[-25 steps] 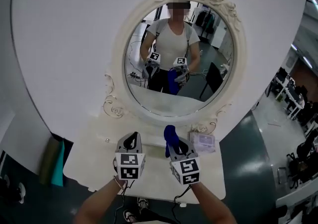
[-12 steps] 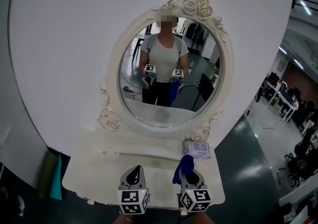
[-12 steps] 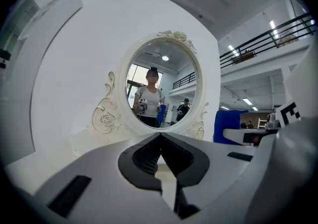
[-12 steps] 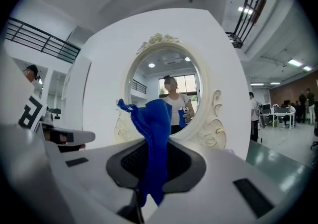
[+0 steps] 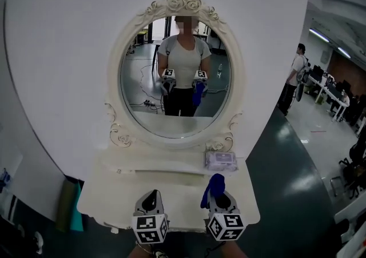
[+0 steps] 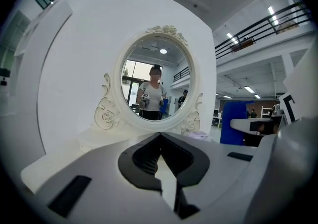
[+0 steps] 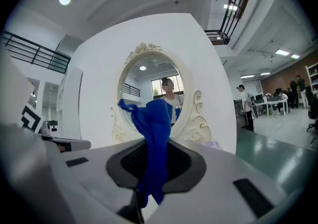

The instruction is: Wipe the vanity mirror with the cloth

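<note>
- Head view: an oval vanity mirror (image 5: 174, 74) in an ornate cream frame stands at the far side of a cream vanity table (image 5: 108, 197), against a white wall.
- Both grippers are held low at the near edge of the table, well apart from the glass, and point toward it.
- Left gripper (image 5: 150, 195) sits on the left; in the left gripper view its jaws are pressed together with nothing between them.
- Right gripper (image 5: 221, 195) sits on the right, clamped on a blue cloth (image 5: 214, 186).
- In the right gripper view the cloth is pinched between the jaws and stands up above them in a loose bunch.
- A pale packet (image 5: 220, 161) lies on the table's right side, just below the mirror frame.
- The mirror reflects the person holding both grippers and the cloth.
- Another person (image 5: 294, 81) stands far off on the right, on a green floor.
</note>
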Motion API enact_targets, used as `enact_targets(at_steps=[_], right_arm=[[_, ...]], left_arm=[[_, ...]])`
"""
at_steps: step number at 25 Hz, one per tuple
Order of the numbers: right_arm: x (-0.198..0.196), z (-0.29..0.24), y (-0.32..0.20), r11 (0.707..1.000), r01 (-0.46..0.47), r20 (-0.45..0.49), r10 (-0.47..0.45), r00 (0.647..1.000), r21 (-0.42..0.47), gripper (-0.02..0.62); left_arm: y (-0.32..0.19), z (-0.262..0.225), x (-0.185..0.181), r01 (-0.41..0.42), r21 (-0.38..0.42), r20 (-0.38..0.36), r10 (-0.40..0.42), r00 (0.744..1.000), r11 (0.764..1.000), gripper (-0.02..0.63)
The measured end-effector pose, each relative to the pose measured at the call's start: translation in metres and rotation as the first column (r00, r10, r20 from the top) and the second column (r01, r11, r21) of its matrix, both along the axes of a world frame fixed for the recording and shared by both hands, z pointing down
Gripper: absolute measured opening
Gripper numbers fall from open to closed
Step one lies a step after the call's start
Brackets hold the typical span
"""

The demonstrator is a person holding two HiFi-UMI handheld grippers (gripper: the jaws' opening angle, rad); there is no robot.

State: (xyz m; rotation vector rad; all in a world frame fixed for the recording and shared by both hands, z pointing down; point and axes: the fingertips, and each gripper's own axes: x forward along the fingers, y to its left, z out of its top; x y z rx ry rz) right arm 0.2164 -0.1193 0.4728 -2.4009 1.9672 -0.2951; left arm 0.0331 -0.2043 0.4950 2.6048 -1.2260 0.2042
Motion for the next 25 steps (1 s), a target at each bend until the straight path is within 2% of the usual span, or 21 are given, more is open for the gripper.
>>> enact_targets(at_steps=[8,12,17,25], right_arm=[[0.001,0.036,0.03,0.995,0.021,0.088,-0.012,0.996,-0.099,0.064],[-0.014,0.026,0.024,0.996,0.046,0.1,-0.038,0.994,-0.078,0.064],[-0.031,0.008,0.02,0.995,0.075,0.055,-0.072,0.996,-0.07,0.064],[-0.036,0.013,0.022,0.995,0.054,0.117,-0.045,0.992,-0.078,0.064]], left_arm=[[0.042,-0.01,0.009,0.005,-0.03,-0.017,-0.006,1.0,1.0,0.003],[0.049,-0.018,0.011,-0.004,-0.021,-0.036,0.003,0.999,1.0,0.005],[0.043,-0.024,0.0,0.012,-0.01,-0.056,-0.012,0.998,1.0,0.003],[0.037,-0.013,-0.01,0.023,-0.043,-0.053,-0.025,0.998,0.999,0.003]])
